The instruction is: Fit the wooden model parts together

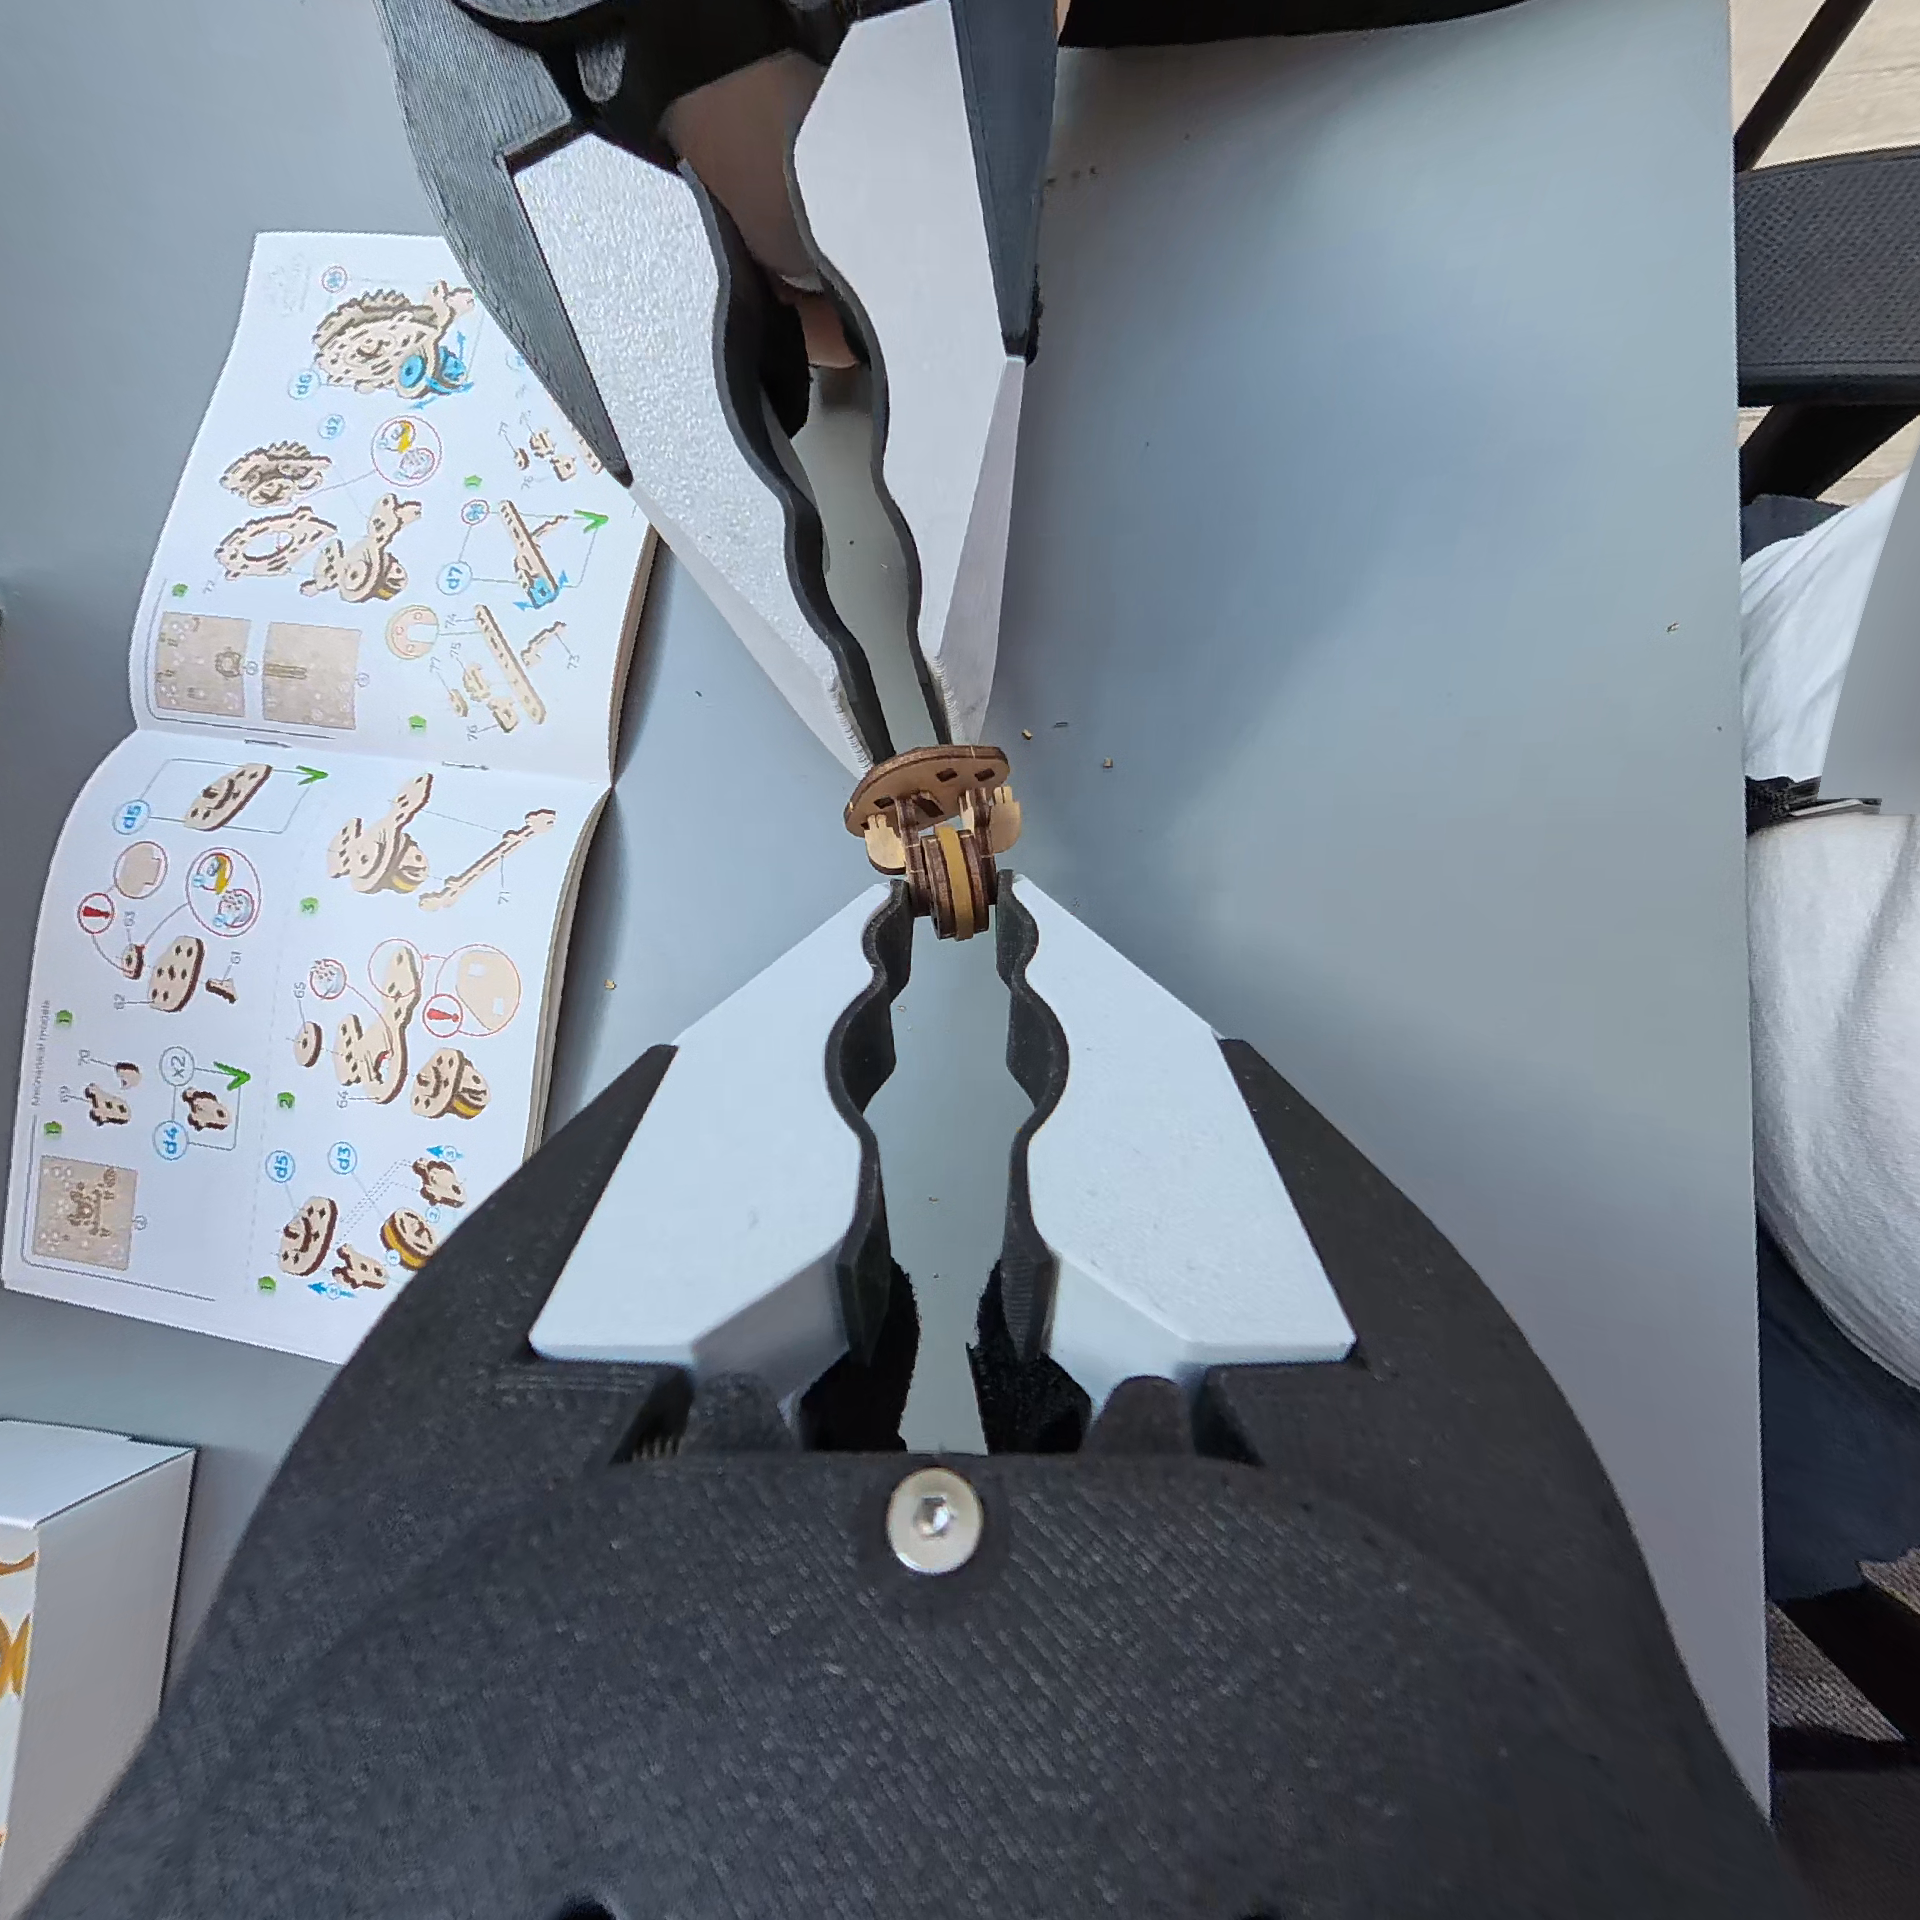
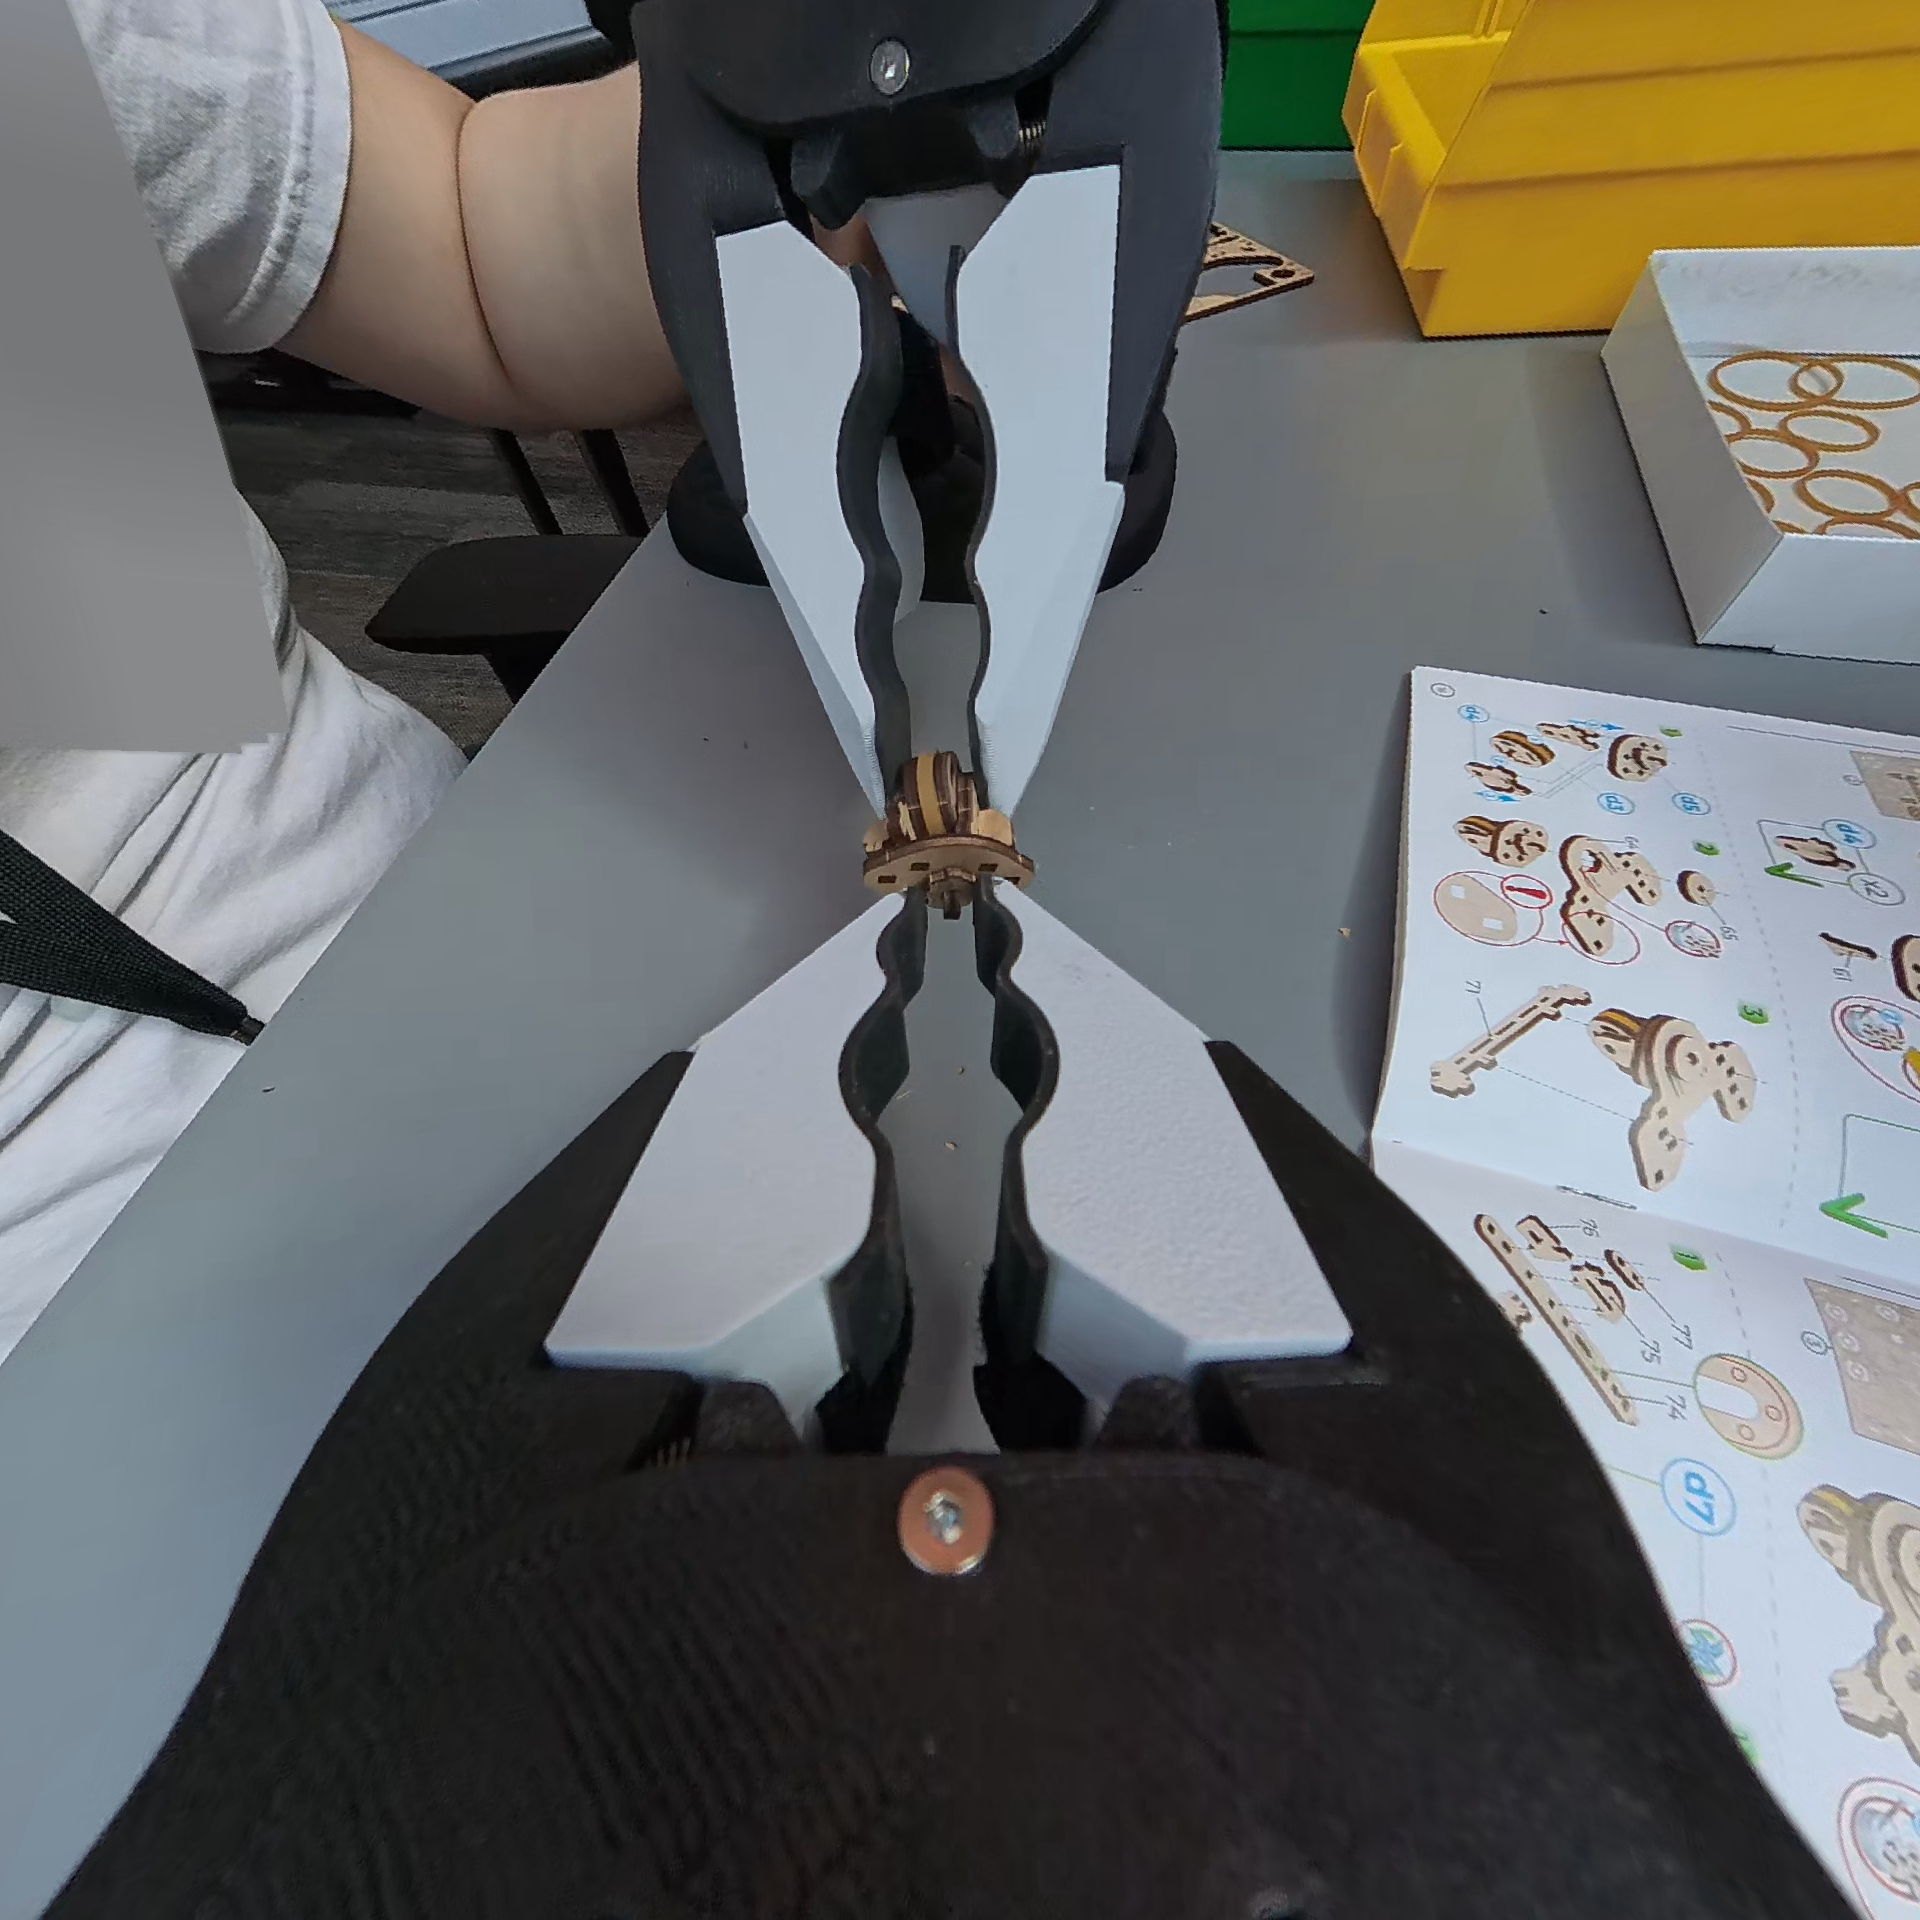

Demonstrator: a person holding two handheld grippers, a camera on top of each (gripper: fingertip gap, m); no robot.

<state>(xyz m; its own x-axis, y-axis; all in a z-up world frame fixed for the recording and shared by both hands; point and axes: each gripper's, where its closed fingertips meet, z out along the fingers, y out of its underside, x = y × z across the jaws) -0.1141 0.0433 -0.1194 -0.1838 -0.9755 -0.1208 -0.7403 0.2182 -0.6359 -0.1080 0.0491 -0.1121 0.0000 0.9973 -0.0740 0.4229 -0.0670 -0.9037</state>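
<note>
Right tongs [image 2: 948, 906] pinch oval plate [image 2: 940, 868]; yellow bins [image 2: 1621, 156] right view only.

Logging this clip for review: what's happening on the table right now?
A person holds two grippers tip to tip above a grey table. The left gripper is shut on the wheel-like stack of a small wooden model; the right gripper pinches a tab under the model's flat oval plate. The two parts appear joined or nearly so. An open instruction booklet lies beside them.
</note>
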